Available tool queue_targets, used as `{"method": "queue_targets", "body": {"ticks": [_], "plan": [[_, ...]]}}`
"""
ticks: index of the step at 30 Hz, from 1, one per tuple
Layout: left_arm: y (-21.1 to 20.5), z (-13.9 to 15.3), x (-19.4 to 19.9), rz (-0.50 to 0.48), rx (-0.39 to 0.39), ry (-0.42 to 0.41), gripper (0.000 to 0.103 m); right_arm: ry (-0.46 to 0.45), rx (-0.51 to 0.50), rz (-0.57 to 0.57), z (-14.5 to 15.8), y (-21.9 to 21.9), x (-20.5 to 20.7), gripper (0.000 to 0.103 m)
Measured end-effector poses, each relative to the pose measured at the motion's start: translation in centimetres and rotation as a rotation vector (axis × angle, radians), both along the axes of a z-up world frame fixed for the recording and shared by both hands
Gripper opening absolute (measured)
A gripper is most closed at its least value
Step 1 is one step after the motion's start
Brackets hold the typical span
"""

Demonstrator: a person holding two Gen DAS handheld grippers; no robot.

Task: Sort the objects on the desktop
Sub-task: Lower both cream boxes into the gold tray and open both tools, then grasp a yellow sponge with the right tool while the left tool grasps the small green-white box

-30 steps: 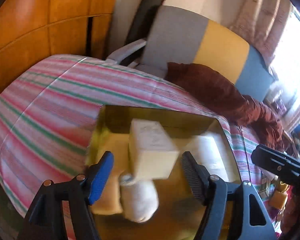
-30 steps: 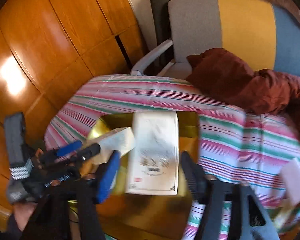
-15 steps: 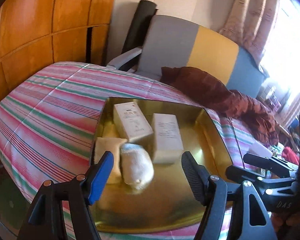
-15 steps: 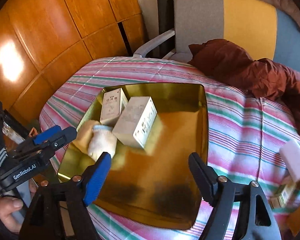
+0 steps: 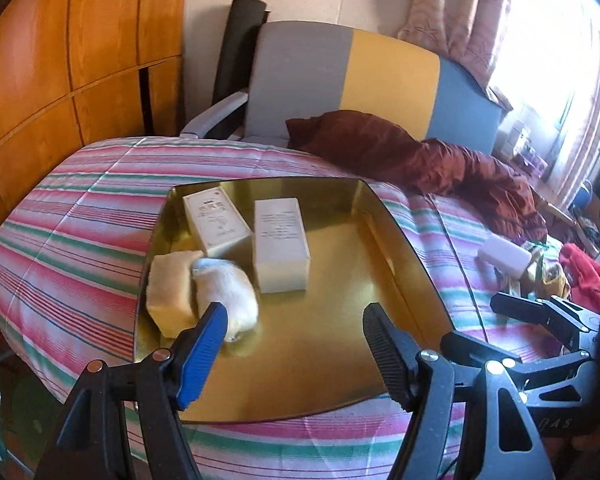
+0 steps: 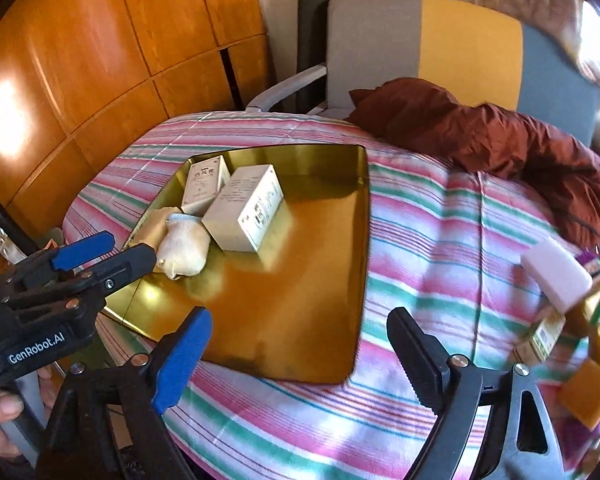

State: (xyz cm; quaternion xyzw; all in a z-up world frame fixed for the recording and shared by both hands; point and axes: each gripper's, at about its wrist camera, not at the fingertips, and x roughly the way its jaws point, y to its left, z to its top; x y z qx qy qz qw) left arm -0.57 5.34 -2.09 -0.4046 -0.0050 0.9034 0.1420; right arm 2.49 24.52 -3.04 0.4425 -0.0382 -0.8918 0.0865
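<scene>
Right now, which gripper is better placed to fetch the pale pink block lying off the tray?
Probably the right gripper: open and empty, with the pink block on its side. The left gripper faces the gold tray.

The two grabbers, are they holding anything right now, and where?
Nothing is held. The left gripper and right gripper are both open and empty; the boxes lie in the gold tray.

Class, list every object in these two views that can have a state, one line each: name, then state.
Left gripper: open, empty.
Right gripper: open, empty, jaws just been opening.
Gold tray: flat on the striped cloth, partly filled.
Two white boxes: lying in the tray.
Rolled white cloth: lying in the tray.
Pink block: outside the tray.
</scene>
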Motion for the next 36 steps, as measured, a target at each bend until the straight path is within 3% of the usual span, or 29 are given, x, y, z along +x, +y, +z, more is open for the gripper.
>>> {"method": "queue_targets", "body": {"ticks": [19, 36], "plan": [[4.2, -0.6, 1.2, -0.116, -0.051, -0.015, 0.071, -0.021, 0.030, -0.237, -1.7, 9.1, 4.5, 0.090], [8.7, -1.1, 1.9, -0.255, -0.040, -0.036, 0.072, -0.080, 0.042, -0.516, -2.7, 19.4, 10.2, 0.091]]}}
